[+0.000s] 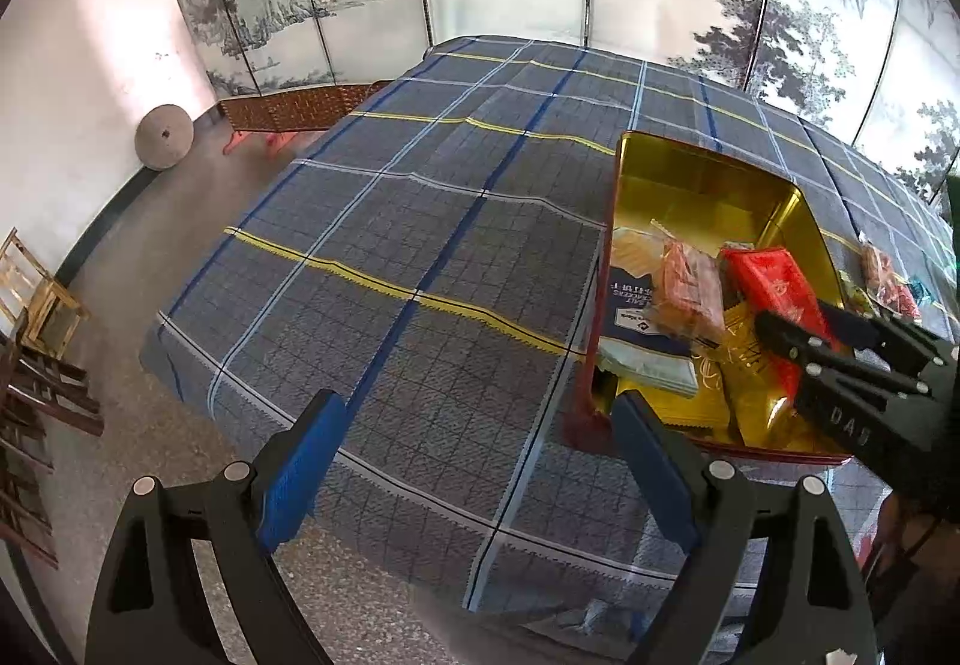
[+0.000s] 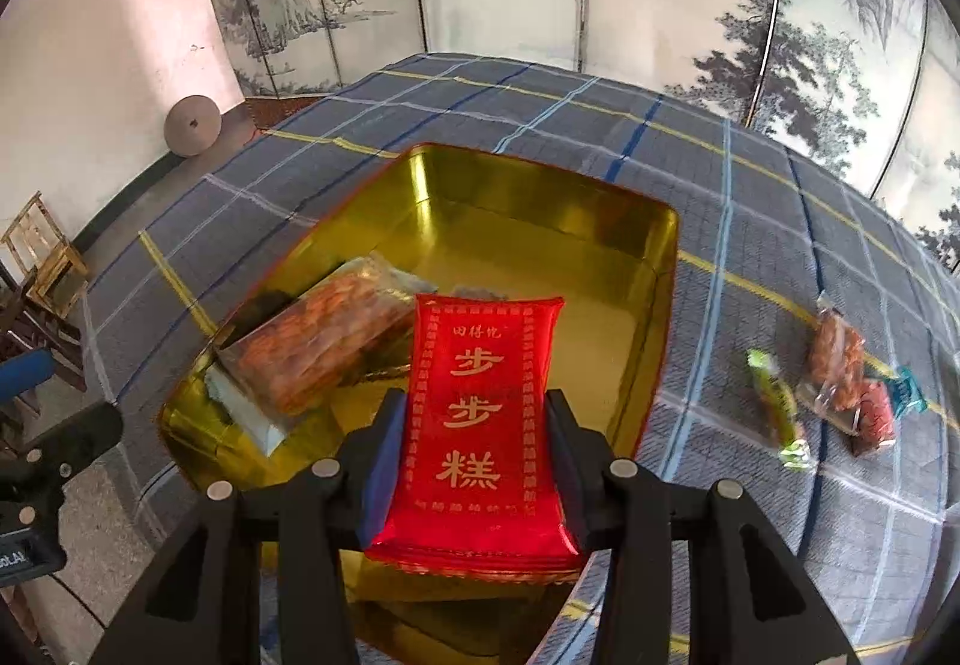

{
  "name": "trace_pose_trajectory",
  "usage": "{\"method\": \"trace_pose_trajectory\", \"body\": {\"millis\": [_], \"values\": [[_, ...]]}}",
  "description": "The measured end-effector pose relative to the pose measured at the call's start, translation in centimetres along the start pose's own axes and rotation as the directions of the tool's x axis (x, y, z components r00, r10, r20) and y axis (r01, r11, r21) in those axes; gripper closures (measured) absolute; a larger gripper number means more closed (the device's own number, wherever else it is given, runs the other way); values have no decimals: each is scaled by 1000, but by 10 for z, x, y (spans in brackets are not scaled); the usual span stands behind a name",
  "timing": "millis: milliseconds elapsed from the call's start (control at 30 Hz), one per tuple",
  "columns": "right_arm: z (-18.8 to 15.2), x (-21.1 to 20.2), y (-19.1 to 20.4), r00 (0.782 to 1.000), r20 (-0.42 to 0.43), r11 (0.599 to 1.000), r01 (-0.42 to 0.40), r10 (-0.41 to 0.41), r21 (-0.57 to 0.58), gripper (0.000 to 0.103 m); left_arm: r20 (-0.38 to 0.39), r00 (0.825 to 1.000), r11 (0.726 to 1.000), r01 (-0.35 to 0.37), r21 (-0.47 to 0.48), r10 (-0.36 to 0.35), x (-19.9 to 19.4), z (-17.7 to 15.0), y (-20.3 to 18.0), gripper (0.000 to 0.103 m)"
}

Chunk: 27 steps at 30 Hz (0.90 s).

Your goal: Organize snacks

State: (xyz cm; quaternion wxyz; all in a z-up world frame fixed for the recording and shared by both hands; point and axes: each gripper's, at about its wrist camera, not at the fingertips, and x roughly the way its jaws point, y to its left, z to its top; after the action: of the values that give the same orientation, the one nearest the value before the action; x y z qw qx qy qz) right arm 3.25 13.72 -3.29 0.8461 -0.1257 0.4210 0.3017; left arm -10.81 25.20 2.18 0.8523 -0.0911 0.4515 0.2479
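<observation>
1. My right gripper (image 2: 474, 461) clamps the red snack packet (image 2: 480, 413) at lower centre of its view, above the gold tin (image 2: 660, 269); the packet's bottom edge hides the tin's near wall.
2. My left gripper (image 1: 474, 461) gapes with nothing between its fingers, at the bottom of its view.
3. Loose snacks (image 2: 834, 395) lie at right on the checked cloth (image 2: 750, 485), their labels unreadable.
4. Packets in the tin overlap, partly hidden.

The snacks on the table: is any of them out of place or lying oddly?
Yes. A few wrapped snacks lie loose on the plaid tablecloth, to the right of the gold tin, while the others are inside it. The red packet is not down yet: the right claw holds it above the tin.
</observation>
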Motion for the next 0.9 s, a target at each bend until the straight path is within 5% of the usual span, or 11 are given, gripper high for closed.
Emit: {"method": "trace_pose_trajectory", "body": {"millis": [900], "values": [[-2,-17,-6,996,30,996,-87,87,-11,43,12,1000,999,13,36,-13,-9,3,-19,14]]}}
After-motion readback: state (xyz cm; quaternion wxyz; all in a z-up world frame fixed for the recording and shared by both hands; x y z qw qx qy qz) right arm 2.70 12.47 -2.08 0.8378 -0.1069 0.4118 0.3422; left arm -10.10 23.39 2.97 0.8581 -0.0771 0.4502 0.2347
